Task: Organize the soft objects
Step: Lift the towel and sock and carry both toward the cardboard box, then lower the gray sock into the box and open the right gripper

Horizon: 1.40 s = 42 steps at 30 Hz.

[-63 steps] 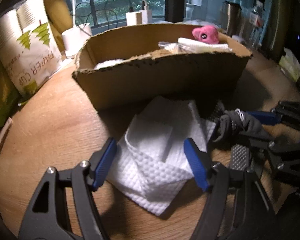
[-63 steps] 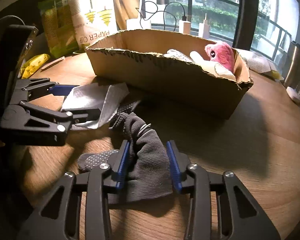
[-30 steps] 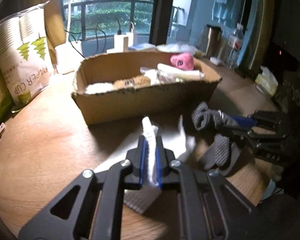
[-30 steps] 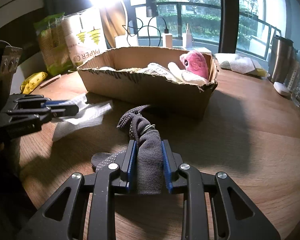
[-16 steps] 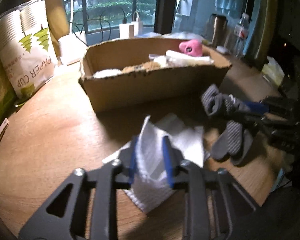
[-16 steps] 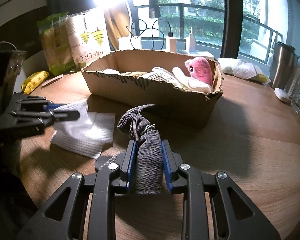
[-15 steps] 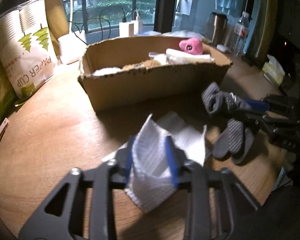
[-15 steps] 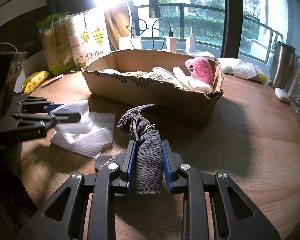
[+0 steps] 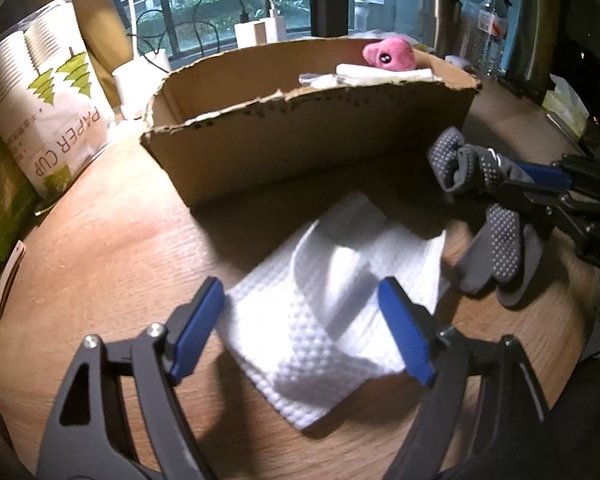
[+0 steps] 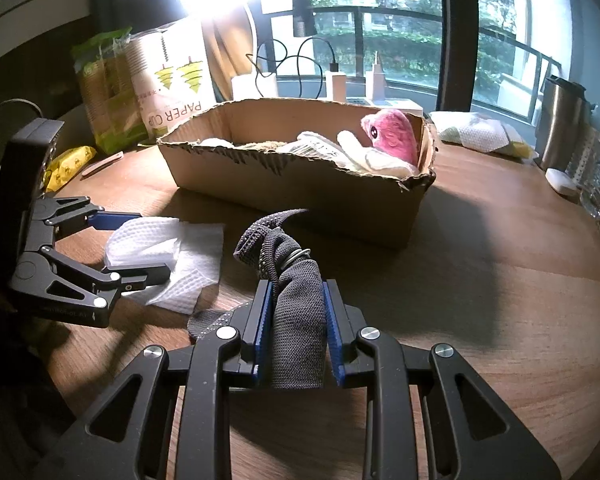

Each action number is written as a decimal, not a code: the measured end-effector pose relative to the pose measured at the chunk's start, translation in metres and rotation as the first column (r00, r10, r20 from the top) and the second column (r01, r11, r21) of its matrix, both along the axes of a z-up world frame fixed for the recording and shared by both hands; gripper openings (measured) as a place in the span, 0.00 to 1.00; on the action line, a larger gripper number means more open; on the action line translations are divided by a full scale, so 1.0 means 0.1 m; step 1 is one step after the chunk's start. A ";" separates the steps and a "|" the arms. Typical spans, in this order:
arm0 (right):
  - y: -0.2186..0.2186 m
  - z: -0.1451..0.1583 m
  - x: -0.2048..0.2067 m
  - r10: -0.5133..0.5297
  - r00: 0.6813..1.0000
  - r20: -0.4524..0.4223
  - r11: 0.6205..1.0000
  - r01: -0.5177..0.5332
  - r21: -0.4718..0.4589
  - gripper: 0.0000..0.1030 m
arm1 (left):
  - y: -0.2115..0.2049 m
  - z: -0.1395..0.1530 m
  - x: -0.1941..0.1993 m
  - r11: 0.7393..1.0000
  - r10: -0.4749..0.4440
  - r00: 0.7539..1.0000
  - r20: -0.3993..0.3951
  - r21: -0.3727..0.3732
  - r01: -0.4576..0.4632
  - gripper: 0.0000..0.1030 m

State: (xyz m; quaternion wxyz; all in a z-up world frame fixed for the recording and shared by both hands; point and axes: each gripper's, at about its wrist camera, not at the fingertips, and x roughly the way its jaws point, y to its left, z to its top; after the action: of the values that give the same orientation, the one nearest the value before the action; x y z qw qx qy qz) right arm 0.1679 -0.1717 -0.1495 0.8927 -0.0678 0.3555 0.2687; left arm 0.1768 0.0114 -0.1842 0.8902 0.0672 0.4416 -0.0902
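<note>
Left wrist view: a bag at the left reads "PAPER CUP" [image 9: 66, 136]. Ahead stands a torn cardboard box [image 9: 300, 140] with a pink plush toy [image 9: 389, 54] at its far end. The left gripper [image 9: 302, 324] has just been opening; its blue pads stand wide on either side of the white textured cloth [image 9: 328, 304], which lies loose on the wooden table [image 9: 112, 248].

Right wrist view: the same "PAPER CUP" lettering shows behind the box. The right gripper [image 10: 296, 328] is clamped on the grey dotted glove [image 10: 296, 304], bunched upright between its pads, just beside the cloth.
</note>
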 end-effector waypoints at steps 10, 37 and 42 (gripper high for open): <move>0.02 0.02 -0.01 0.010 1.000 0.006 1.000 -0.010 0.005 0.26 | -0.06 0.06 -0.07 0.994 -0.095 0.995 0.025 -0.047 0.096 0.29; 0.35 0.58 0.18 0.063 0.985 0.158 0.998 -0.063 -0.010 0.26 | 0.71 0.65 -0.06 0.924 0.054 0.957 0.285 -0.377 0.059 0.14; 0.45 0.66 0.29 0.074 0.980 0.184 0.997 -0.072 -0.019 0.26 | 0.89 0.65 -0.01 0.914 0.099 0.950 0.296 -0.405 0.031 0.14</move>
State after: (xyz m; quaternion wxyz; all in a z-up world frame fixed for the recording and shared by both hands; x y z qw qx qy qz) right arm 0.1970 -0.1271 -0.0838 0.9109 -0.1110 0.2700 0.2917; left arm 0.1760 0.1007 -0.1190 0.9443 -0.1128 0.2690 -0.1524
